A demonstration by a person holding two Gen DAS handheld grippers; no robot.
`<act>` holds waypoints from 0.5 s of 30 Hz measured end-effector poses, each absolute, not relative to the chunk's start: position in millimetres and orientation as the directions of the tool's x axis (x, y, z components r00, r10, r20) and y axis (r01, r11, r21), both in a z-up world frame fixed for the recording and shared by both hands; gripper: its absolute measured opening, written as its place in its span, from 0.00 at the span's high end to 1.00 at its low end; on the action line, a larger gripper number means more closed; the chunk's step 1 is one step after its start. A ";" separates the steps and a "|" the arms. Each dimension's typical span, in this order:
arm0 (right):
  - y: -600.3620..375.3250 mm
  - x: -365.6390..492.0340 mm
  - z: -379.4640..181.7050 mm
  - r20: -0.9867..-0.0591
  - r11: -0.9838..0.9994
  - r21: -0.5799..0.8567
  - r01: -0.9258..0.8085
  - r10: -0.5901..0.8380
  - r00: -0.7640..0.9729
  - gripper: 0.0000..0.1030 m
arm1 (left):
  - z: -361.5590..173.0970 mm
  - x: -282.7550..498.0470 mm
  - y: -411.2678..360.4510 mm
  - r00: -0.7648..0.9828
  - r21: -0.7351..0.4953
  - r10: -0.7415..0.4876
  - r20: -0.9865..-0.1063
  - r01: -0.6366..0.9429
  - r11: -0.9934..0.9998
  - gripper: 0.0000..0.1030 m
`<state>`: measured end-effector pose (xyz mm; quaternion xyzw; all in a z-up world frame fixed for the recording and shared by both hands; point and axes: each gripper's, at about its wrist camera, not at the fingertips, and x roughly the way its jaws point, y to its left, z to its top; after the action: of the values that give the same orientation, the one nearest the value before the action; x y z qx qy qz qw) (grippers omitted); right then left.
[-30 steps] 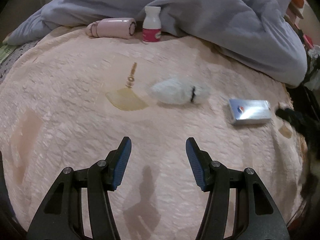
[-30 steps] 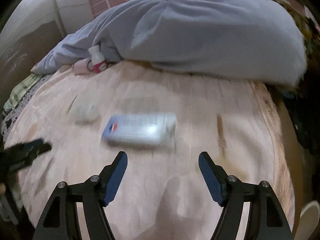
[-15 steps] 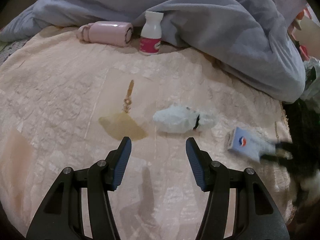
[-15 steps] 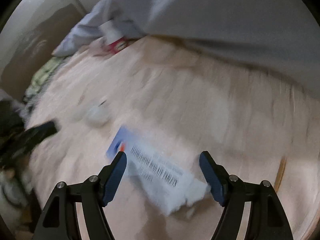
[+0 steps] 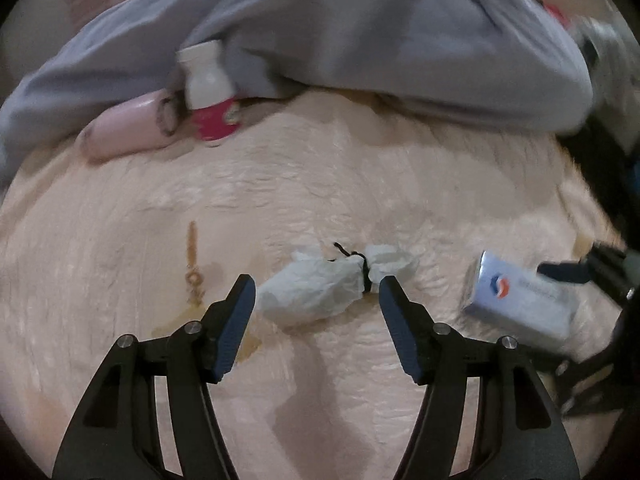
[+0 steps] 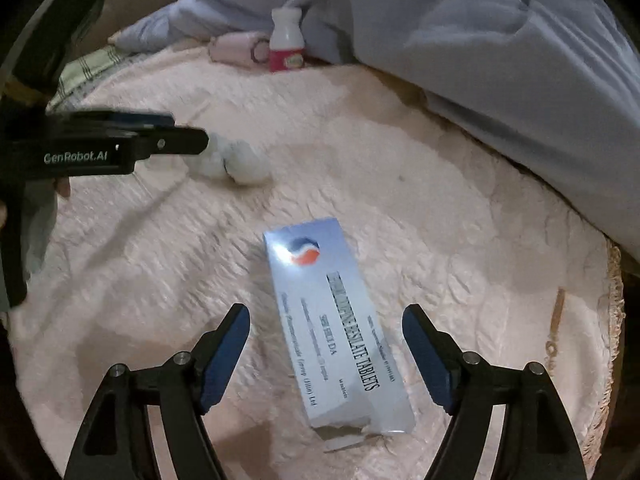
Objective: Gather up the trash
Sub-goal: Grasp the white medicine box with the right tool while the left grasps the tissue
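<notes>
A crumpled white tissue bundle tied with black thread (image 5: 324,288) lies on the pink bedspread (image 5: 360,184). My left gripper (image 5: 316,288) is open with its jaws on either side of the bundle, not closed on it. The bundle also shows in the right wrist view (image 6: 236,164), next to the left gripper's arm (image 6: 120,148). A silver-blue tablet box (image 6: 332,328) lies between the open jaws of my right gripper (image 6: 326,316). The box shows at the right of the left wrist view (image 5: 516,300).
A white bottle with a red label (image 5: 208,96) and a pink cylinder (image 5: 128,128) lie at the far edge against a grey-blue duvet (image 5: 380,28). A yellowish stain (image 5: 192,264) marks the bedspread. The bed's right edge (image 6: 612,320) drops off into dark.
Both grippers have moved forward and down. The left now straddles the tissue bundle; the right now straddles the tablet box, which lies lengthwise between its jaws.
</notes>
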<state>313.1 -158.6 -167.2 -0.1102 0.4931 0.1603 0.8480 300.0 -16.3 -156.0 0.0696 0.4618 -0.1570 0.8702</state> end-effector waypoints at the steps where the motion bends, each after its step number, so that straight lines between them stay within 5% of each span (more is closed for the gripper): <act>1: -162.4 311.9 -169.3 -0.870 0.927 -0.015 -0.375 0.173 0.462 0.35 | -159.3 302.2 -19.8 0.518 -0.008 -0.207 -0.830 0.361 0.933 0.39; 3: -172.8 307.4 -171.7 -0.862 0.929 0.021 -0.370 0.204 0.464 0.49 | -166.1 307.4 -28.8 0.503 0.024 -0.202 -0.841 0.407 0.913 0.39; 6: -179.6 300.3 -169.1 -0.854 0.925 0.022 -0.380 0.215 0.474 0.54 | -177.0 314.1 -41.8 0.462 0.038 -0.191 -0.866 0.442 0.896 0.40; 10: -181.8 294.4 -163.7 -0.842 0.926 0.036 -0.375 0.230 0.488 0.57 | -179.7 305.4 -48.9 0.430 -0.019 -0.224 -0.875 0.431 0.902 0.81; 15: -192.8 264.9 -146.9 -0.809 0.932 0.084 -0.352 0.270 0.522 0.57 | -158.7 273.9 -45.8 0.430 -0.127 -0.300 -0.851 0.385 0.914 0.85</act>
<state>264.9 -192.8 -146.9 -0.0448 0.4552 0.1784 0.8712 273.9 -45.8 -158.7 0.0432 0.4936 -0.2029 0.8446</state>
